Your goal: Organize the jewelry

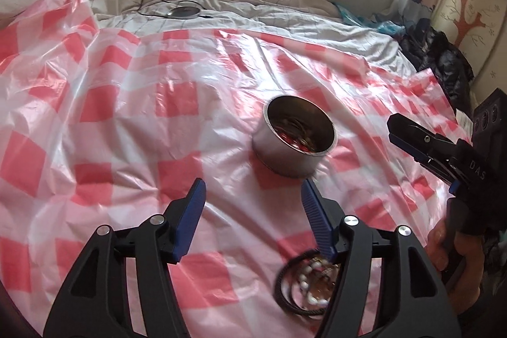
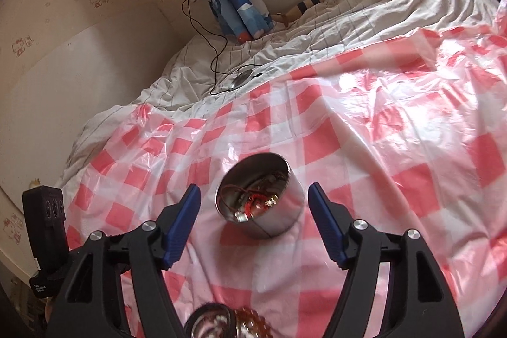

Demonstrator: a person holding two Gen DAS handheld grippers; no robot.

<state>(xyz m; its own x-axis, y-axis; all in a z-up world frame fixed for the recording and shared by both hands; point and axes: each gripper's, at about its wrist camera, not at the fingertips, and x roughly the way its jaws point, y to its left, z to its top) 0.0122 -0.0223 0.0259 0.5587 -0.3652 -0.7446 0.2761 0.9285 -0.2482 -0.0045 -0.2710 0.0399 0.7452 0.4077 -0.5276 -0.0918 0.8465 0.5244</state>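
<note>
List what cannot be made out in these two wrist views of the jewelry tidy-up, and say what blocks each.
- Tin contents: both views, wall and shadow hide most.
- Bracelet pile: left view blurred, partly behind claw finger; right view, cut by bottom edge.
- Right claw: left view, side-on, frame edge crops it.

A bed (image 1: 285, 18) under a pink-checked plastic sheet (image 1: 126, 103) bears a metal tin (image 1: 294, 144) and loose bracelets (image 1: 309, 287).
</note>
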